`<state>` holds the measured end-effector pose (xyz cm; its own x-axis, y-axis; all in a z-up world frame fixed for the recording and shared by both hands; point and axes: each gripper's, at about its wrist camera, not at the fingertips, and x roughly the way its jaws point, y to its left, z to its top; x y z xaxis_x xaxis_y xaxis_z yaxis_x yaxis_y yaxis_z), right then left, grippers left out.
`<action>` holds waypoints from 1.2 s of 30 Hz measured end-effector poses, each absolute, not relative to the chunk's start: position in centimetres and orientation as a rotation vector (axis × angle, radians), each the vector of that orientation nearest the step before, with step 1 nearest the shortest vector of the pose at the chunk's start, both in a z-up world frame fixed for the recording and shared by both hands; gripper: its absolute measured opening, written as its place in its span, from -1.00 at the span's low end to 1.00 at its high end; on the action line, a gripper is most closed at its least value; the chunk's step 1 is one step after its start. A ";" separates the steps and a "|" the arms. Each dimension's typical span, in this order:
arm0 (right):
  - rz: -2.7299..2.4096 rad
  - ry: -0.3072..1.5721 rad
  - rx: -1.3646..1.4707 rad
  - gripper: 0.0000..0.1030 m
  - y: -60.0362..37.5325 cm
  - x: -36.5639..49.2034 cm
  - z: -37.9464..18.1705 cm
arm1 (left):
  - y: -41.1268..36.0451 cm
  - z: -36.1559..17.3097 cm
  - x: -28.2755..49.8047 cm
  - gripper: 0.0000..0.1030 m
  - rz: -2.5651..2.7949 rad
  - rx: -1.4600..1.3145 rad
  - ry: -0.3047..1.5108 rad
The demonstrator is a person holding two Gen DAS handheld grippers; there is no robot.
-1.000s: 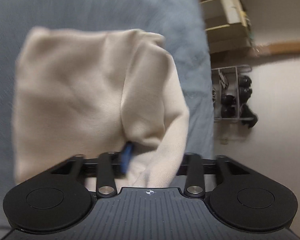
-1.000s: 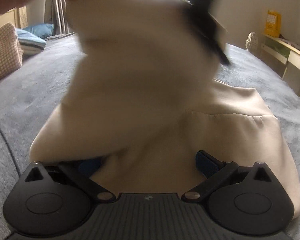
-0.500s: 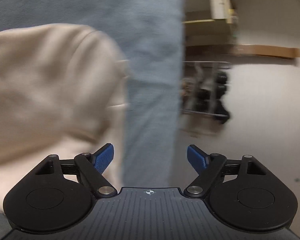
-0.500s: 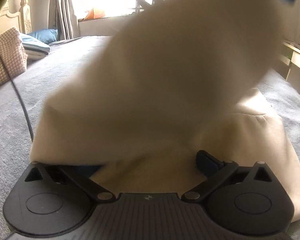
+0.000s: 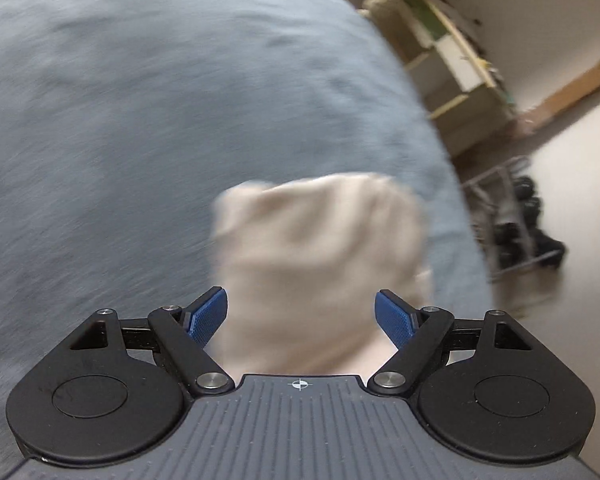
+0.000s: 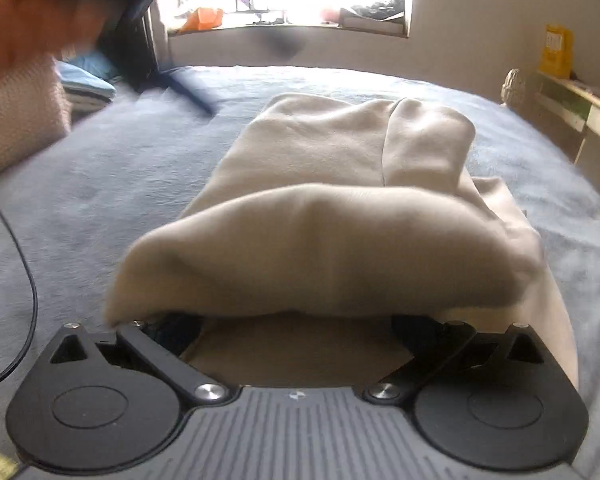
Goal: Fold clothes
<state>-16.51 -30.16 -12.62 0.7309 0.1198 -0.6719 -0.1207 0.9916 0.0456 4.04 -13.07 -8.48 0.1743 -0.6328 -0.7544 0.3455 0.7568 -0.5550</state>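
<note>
Left gripper [image 5: 301,316] jaws spread wide; right gripper [image 6: 296,330] jaws wide too, fingertips hidden.

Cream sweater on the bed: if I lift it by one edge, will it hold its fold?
Probably not. The sweater looks soft and floppy, already sagging over the right gripper. It seems thick, so likely somewhat heavy. The fuzzy bedspread may drag on it.

Bed [image 6: 148,184] under grey-blue blanket fills both views. Cream garment [image 6: 340,216] lies folded on it at centre, long axis 6 to 12 o'clock, near fold bulging up. Checked cushion [image 6: 16,120] at 9–10 o'clock; blue folded pile [image 6: 88,80] beyond. Black cable [image 6: 24,264] across blanket at 8 o'clock.
</note>
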 end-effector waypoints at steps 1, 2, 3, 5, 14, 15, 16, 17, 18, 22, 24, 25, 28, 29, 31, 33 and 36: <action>0.146 0.743 0.036 1.00 -30.8 -17.0 -12.3 | -12.8 -8.9 3.5 0.58 -0.702 -0.277 1.205; 0.164 0.743 0.099 1.00 -31.6 -17.4 -12.0 | -12.6 -9.3 3.0 0.57 -0.698 -0.271 1.201; 0.183 0.739 0.173 1.00 -32.5 -17.7 -11.8 | -12.3 -9.7 2.5 0.57 -0.693 -0.266 1.196; 0.220 0.716 0.381 1.00 -34.5 -18.1 -11.5 | -11.8 -10.6 1.4 0.57 -0.685 -0.255 1.186; 0.152 0.637 0.965 0.89 -39.9 -16.2 -13.0 | -12.0 -13.0 -2.1 0.56 -0.659 -0.109 1.132; 0.132 0.651 0.981 0.70 -39.9 -15.6 -13.3 | -12.2 -12.9 -2.1 0.57 -0.659 -0.092 1.121; 0.112 0.664 0.997 0.58 -39.9 -15.1 -13.6 | -12.4 -12.7 -2.1 0.56 -0.659 -0.078 1.112; 0.101 0.661 0.985 0.29 -39.9 -14.8 -13.4 | -12.5 -12.5 -2.0 0.54 -0.657 -0.073 1.102; 0.094 0.649 0.958 0.20 -39.9 -14.8 -13.0 | -12.5 -12.2 -1.9 0.53 -0.654 -0.069 1.091; 0.065 0.601 0.848 -0.42 -39.8 -14.5 -11.3 | -12.3 -10.7 -0.9 0.53 -0.626 -0.088 1.004; 0.051 0.577 0.793 -0.52 -39.8 -14.3 -10.5 | -12.9 -10.2 0.0 0.53 -0.610 -0.091 0.973; 0.044 0.565 0.766 -0.53 -39.8 -14.2 -10.1 | -13.1 -10.0 0.5 0.53 -0.602 -0.091 0.958; 0.023 0.528 0.684 -0.55 -39.7 -14.0 -8.8 | -14.9 -9.4 1.5 0.56 -0.618 -0.072 0.919; 0.016 0.516 0.656 -0.55 -39.7 -13.9 -8.4 | -15.6 -9.3 1.7 0.56 -0.627 -0.054 0.906; -0.013 0.518 0.653 -0.56 -40.1 -13.8 -8.9 | -17.1 -9.8 1.7 0.57 -0.640 -0.010 0.889; -0.065 0.579 0.774 -0.56 -41.5 -13.9 -12.4 | -18.4 -10.4 1.7 0.58 -0.655 0.027 0.889; -0.076 0.563 0.897 -0.59 -42.5 -14.9 -15.1 | -19.6 -10.5 1.4 0.59 -0.667 0.066 0.857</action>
